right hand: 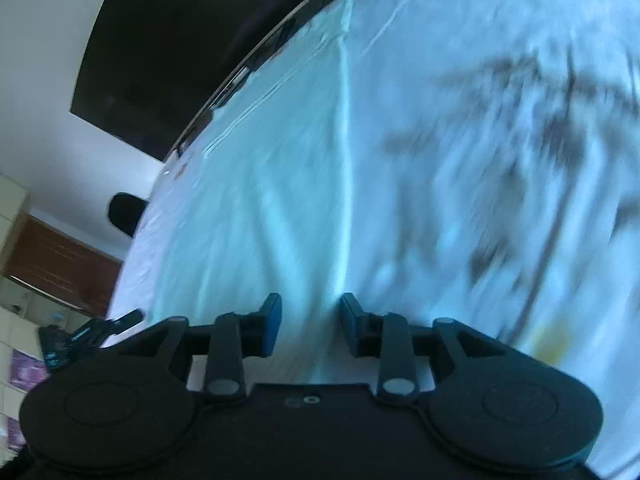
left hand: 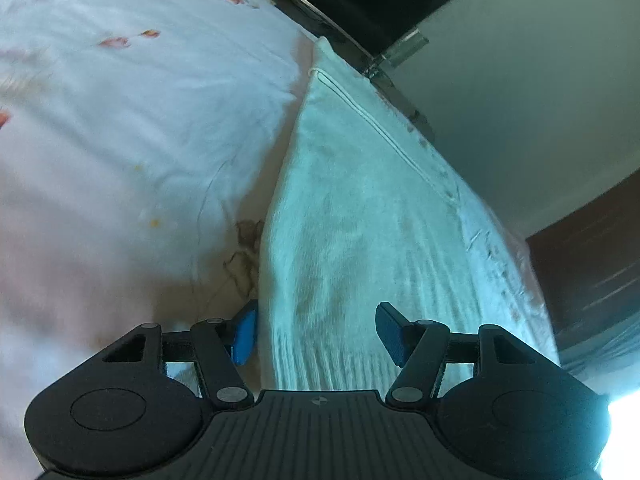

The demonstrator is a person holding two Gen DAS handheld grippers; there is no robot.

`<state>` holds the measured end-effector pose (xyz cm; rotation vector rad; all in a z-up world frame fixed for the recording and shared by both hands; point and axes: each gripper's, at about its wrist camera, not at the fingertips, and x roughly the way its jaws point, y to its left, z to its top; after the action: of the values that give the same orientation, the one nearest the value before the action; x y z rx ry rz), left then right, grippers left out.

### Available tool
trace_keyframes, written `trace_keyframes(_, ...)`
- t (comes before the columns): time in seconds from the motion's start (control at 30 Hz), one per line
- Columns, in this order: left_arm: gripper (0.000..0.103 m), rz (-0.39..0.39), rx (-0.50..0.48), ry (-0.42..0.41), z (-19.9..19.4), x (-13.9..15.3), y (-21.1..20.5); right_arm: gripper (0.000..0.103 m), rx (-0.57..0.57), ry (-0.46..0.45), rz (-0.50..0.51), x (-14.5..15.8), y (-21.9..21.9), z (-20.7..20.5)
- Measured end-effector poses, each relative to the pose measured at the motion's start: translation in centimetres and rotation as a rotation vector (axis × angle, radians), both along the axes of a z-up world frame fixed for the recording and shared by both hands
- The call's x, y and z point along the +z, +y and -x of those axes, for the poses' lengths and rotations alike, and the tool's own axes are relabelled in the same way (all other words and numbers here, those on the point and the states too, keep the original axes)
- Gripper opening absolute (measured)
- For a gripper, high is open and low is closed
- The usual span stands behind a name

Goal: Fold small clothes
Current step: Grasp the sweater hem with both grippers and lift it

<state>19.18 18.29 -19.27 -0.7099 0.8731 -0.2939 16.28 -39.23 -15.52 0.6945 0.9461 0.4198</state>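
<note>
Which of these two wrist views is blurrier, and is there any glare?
Right wrist view: heavy motion blur smears the printed sheet. Left wrist view: sharper, the pale green garment shows its knit ribs; blown-out glare at the lower right corner. Both bend with fisheye curvature.

A printed bedsheet with small orange motifs covers the bed. Beyond it stand a pale wall and a brown wooden door.

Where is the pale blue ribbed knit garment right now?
In the left wrist view the pale blue ribbed knit garment lies centre-right on the white floral bedsheet, its ribbed hem between the left gripper fingers.
</note>
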Motion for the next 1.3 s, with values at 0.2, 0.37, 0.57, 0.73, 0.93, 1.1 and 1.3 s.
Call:
trace_keyframes(0.2, 0.054, 0.036, 0.02, -0.02, 1.1, -0.7, 0.2, 0.033, -0.083, 0.004, -0.014, -0.2, 1.0, 1.8)
trace_keyframes(0.37, 0.048, 0.049, 0.011, -0.036, 1.1, -1.3, 0.4, 0.033, -0.159, 0.036, -0.088, -1.3, 0.0, 3.0)
trace_keyframes(0.57, 0.048, 0.06, -0.027, -0.034, 1.1, -1.4, 0.7, 0.028, -0.146, 0.03, -0.09, -1.6, 0.6, 2.4)
trace_keyframes(0.73, 0.042, 0.029, -0.044, -0.047, -0.6, -1.3, -0.2, 0.018, -0.153, 0.013, -0.091, -2.1, 0.9, 2.0)
trace_keyframes(0.93, 0.004, -0.025, -0.025, -0.161, 0.6, 0.6, 0.5, 0.005, -0.133, -0.065, -0.011, 0.1, 2.2, 1.9)
trace_keyframes(1.1, 0.004, -0.067, -0.025, -0.097, 1.1, -2.0, 1.0, 0.005, -0.115, -0.116, 0.039, 0.3, 2.0, 2.5)
trace_keyframes(1.3, 0.004, 0.032, 0.037, -0.105, 1.6, -2.0, 1.7, 0.005, -0.146, -0.076, 0.015, -0.9, 1.8, 2.3)
